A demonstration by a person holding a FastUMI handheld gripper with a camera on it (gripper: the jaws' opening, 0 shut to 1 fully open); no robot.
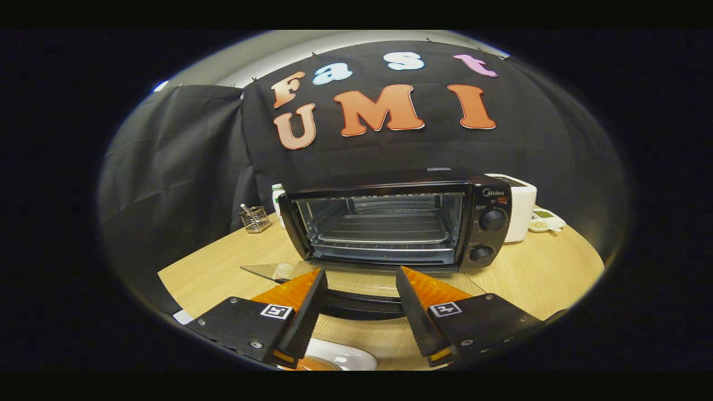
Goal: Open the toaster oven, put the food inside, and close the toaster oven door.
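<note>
Toaster oven (395, 223) sat mid-frame, door (356, 281) already down w/ handle between spread gripper (361, 278) fingers, nothing held. Plate (340, 356) at bottom center. Next step, probably: grab food, load onto rack.

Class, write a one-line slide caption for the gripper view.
Open gripper hovers over the lowered glass door of the toaster oven, white plate below the fingers.

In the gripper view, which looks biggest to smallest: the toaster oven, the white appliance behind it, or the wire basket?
1. toaster oven
2. white appliance, partly hidden
3. wire basket

The open gripper hovers above the oven's lowered door.
</note>
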